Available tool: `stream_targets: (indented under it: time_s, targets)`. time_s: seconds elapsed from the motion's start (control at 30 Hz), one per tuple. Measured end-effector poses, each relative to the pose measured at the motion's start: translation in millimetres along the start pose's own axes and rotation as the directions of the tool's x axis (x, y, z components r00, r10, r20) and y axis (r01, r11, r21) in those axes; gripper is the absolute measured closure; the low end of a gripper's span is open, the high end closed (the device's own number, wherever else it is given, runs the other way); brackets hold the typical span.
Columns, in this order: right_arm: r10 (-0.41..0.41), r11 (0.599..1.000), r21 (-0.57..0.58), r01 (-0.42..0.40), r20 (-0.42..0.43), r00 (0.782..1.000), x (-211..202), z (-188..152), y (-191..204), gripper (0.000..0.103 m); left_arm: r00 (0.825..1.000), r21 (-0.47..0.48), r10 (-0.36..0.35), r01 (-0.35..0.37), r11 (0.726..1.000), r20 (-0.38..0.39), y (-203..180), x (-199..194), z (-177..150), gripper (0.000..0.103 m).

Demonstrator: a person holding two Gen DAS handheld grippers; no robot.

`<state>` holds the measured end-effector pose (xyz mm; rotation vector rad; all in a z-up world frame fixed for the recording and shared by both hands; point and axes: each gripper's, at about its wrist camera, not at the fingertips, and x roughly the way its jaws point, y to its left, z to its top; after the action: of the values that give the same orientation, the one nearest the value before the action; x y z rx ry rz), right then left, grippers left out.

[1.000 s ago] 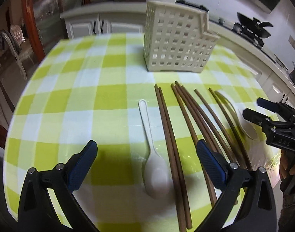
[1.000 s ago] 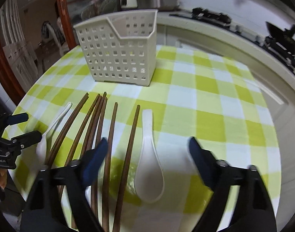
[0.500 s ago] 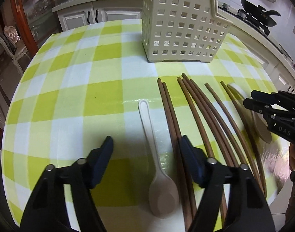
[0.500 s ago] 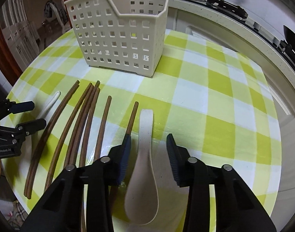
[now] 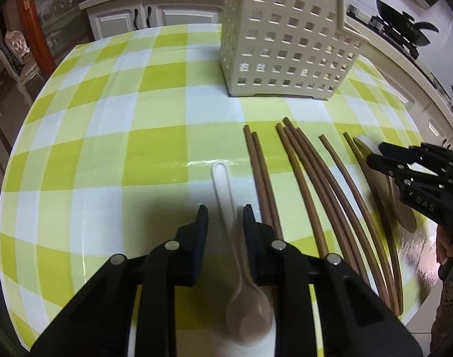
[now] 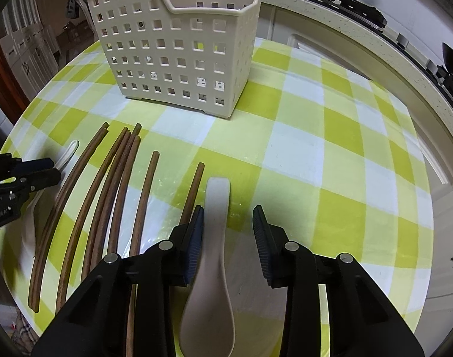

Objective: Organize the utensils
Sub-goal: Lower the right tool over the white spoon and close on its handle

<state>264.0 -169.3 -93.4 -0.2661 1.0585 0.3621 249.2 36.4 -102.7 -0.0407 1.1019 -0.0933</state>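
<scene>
Two white ceramic spoons and several brown chopsticks (image 5: 303,184) lie on the green checked table. In the left wrist view my left gripper (image 5: 225,217) is low over one white spoon (image 5: 226,196), its narrowed jaws on either side of the handle with a small gap each side. In the right wrist view my right gripper (image 6: 226,223) straddles the other white spoon (image 6: 216,208); the left pad touches the handle, the right pad stands apart. The cream perforated utensil basket (image 6: 179,41) stands behind the row, also in the left wrist view (image 5: 286,38).
The chopsticks (image 6: 119,184) fan out between the two spoons. The table's round edge runs close at the front. A white counter (image 6: 360,29) curves behind the table. Each gripper shows at the other view's edge (image 5: 419,178), (image 6: 15,178).
Both grippers have moved forward and down over their spoons, and both jaws have narrowed from wide open to close around the handles. The basket looms larger.
</scene>
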Motion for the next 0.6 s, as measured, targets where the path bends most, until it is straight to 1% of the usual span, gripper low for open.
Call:
stream_targets:
  time_s: [0.07,0.2,0.27,0.3,0.33,0.37,0.47,0.6]
  targets:
    - [0.008,1.000,-0.007,-0.008,-0.004,1.000,1.9,1.5,1.0,0.071,1.000,0.015,0.008,-0.008,1.000,-0.003,-4.9,0.6,0.7,0.080]
    - [0.019,1.000,-0.013,-0.019,-0.009,1.000,3.7,4.7,1.9,0.074,1.000,0.011,0.020,-0.020,1.000,-0.009,-7.0,2.8,3.3,0.081]
    - [0.026,1.000,-0.016,-0.026,-0.010,1.000,4.0,4.6,2.6,0.077,1.000,0.010,0.026,-0.026,1.000,-0.010,-7.5,3.9,5.8,0.083]
    - [0.029,0.999,-0.018,-0.029,-0.011,1.000,4.1,5.0,2.6,0.078,0.999,0.012,0.030,-0.030,0.999,-0.011,-7.5,4.7,7.2,0.086]
    - [0.027,0.999,-0.020,-0.027,-0.011,1.000,3.9,4.6,3.3,0.081,0.999,0.014,0.034,-0.034,0.999,-0.012,-7.2,5.0,7.7,0.090]
    - [0.023,0.999,-0.023,-0.023,-0.012,1.000,3.7,4.5,3.8,0.085,0.999,0.019,0.035,-0.034,0.999,-0.014,-7.5,5.3,8.1,0.090]
    - [0.020,0.999,-0.028,-0.021,-0.008,1.000,2.9,2.3,5.0,0.085,0.999,0.026,0.029,-0.028,0.999,-0.015,-8.3,4.7,7.6,0.091]
    - [0.027,1.000,-0.006,-0.027,0.016,1.000,-4.6,-0.7,1.5,0.085,1.000,0.018,0.008,-0.008,1.000,-0.008,-7.9,1.9,5.1,0.092]
